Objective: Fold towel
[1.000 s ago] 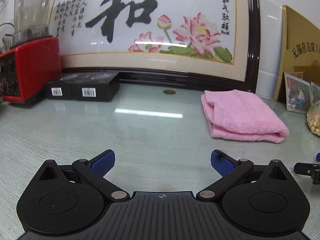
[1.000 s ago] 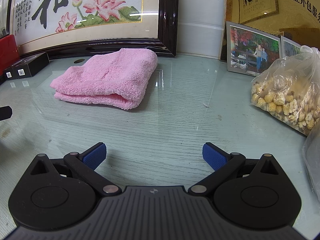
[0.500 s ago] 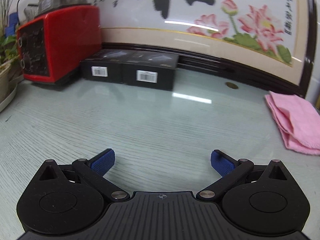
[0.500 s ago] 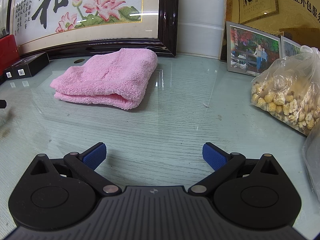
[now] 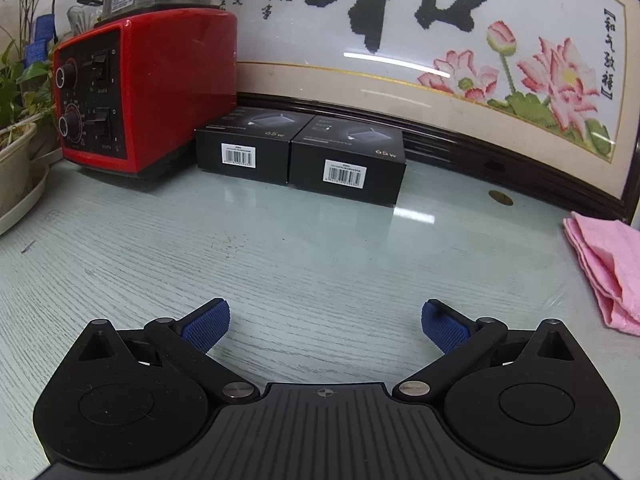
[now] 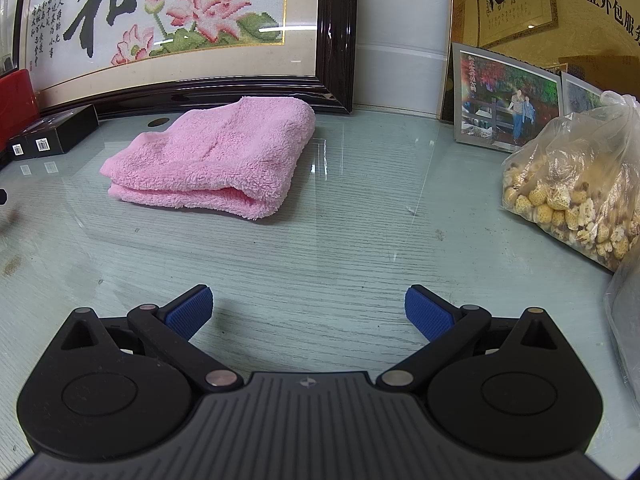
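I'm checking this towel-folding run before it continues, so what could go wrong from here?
1. The pink towel lies folded on smooth glass; a push from one gripper would probably slide it or spill its layers.
2. The left gripper is open but faces the black boxes, with the towel at the view's right edge, so it may grasp late or miss.
3. The snack bag sits close to the right gripper; a wide swing could knock it.
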`<state>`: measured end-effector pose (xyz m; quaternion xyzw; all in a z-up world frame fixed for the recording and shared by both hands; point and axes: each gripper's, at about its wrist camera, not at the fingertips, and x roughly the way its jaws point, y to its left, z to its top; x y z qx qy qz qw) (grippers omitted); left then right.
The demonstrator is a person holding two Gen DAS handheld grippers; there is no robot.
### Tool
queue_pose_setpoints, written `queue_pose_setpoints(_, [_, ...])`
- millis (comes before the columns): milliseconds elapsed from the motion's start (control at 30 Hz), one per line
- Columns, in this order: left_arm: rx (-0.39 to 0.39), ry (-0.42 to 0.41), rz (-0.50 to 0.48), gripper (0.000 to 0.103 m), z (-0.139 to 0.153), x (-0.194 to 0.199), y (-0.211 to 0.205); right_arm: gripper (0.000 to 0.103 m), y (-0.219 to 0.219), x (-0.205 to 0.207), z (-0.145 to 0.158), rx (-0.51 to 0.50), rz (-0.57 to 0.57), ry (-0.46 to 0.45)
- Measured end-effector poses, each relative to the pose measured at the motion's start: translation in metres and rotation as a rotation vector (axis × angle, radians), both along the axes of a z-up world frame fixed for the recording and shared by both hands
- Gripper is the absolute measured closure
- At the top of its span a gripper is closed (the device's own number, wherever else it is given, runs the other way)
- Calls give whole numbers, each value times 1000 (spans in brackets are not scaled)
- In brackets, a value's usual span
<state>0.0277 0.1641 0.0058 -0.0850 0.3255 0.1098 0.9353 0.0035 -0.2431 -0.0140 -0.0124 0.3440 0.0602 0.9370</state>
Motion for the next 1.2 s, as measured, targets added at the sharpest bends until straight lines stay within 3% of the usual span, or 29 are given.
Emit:
queue_pose_setpoints(300, [9,7,0,0,0,0,-1,0,-4,8,2,0,11,-1])
queue_pose_setpoints(667, [22,15,-1,0,-1,0,-2,0,-75,21,6,-2,-114,6])
queue_pose_setpoints(1000, [38,25,-2,0,-1,2,-4,0,-101,24,2,1,-86,-3])
queue_pose_setpoints(1200, [89,57,-5,0,-2,6,-11,0,-102,24,2,3,-86,-7])
